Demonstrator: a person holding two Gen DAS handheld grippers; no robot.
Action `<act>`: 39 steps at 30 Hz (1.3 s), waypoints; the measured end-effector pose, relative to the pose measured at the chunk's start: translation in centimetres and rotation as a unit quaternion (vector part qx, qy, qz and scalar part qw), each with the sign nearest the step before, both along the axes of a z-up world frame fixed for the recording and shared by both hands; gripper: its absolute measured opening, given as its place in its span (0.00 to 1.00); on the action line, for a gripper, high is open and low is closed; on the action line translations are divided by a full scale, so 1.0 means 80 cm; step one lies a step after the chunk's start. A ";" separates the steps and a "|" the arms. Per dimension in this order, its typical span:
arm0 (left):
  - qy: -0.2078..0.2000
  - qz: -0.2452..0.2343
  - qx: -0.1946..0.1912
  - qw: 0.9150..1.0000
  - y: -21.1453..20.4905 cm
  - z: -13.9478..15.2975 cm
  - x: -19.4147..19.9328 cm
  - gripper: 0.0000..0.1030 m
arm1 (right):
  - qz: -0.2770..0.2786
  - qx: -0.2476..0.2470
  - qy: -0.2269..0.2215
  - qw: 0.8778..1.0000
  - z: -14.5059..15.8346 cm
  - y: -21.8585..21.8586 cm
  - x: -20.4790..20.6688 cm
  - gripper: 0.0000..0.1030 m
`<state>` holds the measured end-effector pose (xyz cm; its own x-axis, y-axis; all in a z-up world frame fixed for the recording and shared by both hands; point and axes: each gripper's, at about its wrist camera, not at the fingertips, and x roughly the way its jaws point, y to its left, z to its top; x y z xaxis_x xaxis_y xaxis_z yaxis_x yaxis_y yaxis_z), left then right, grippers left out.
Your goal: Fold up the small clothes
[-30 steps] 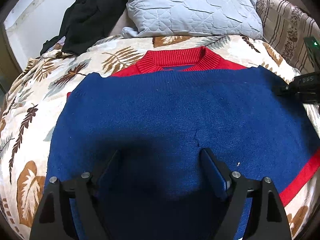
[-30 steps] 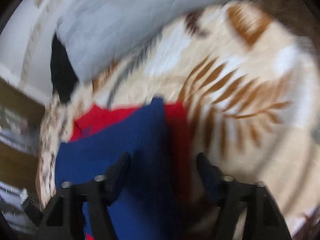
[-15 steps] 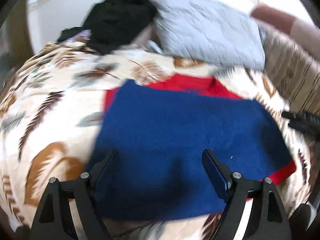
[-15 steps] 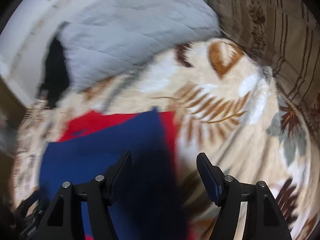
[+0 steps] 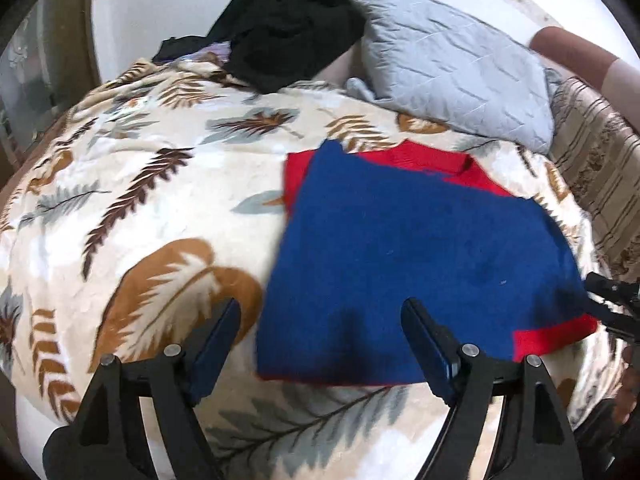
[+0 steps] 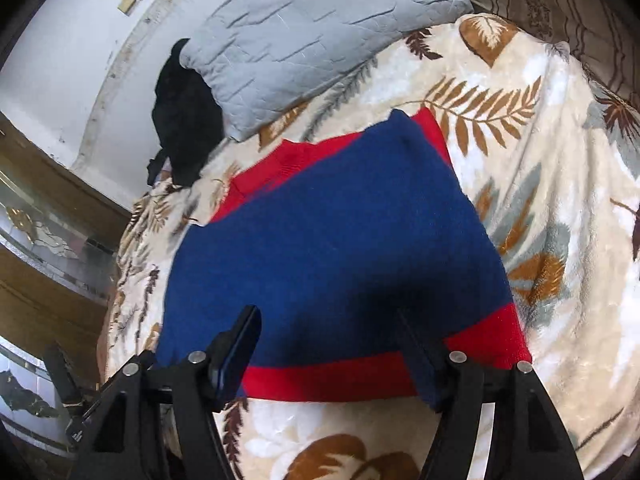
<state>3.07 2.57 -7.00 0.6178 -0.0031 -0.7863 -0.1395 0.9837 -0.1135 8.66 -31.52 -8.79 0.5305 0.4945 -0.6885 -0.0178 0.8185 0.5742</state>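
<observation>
Your blue-and-red sweater (image 5: 416, 248) lies folded flat, red collar and hem band showing, on the leaf-print blanket (image 5: 132, 208), with your left gripper (image 5: 320, 344) and right gripper (image 6: 328, 356) both spread empty above it, grey pillow (image 5: 452, 64) and black garment (image 5: 288, 20) beyond by the white wall (image 5: 160, 8).

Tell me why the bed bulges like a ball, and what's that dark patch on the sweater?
Both views: fisheye lens bends the bed's blanket, darkening corners. Right wrist view: the tongs shadow the blue sweater. Left wrist view: slight softness, fainter shadow near its tongs.
</observation>
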 end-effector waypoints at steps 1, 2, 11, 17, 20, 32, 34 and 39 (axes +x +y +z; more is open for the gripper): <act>-0.001 -0.002 -0.003 1.000 0.001 -0.002 -0.002 0.81 | 0.001 0.007 0.002 1.000 0.001 -0.001 0.001 0.70; 0.000 -0.006 -0.003 1.000 -0.001 -0.006 0.001 0.81 | 0.002 0.016 0.006 1.000 0.001 -0.002 0.007 0.70; 0.075 -0.001 0.007 0.997 0.010 -0.066 0.028 0.81 | -0.007 0.040 0.052 0.998 -0.029 -0.013 0.062 0.72; 0.072 -0.006 0.018 0.997 0.006 -0.069 0.031 0.81 | -0.002 0.091 0.025 0.996 -0.009 -0.022 0.120 0.73; 0.073 -0.011 0.015 0.997 0.008 -0.069 0.033 0.81 | -0.048 0.070 0.061 0.995 -0.040 -0.048 0.163 0.70; 0.070 0.021 0.008 0.997 0.036 -0.053 0.006 0.81 | -0.001 0.068 0.004 0.998 -0.014 -0.025 0.073 0.69; 0.089 0.024 0.003 0.996 0.041 -0.057 0.008 0.81 | -0.036 0.052 0.039 0.997 -0.037 -0.041 0.063 0.66; 0.041 0.033 0.013 0.999 0.037 -0.019 -0.002 0.81 | -0.023 0.050 -0.021 0.998 0.006 -0.030 0.022 0.69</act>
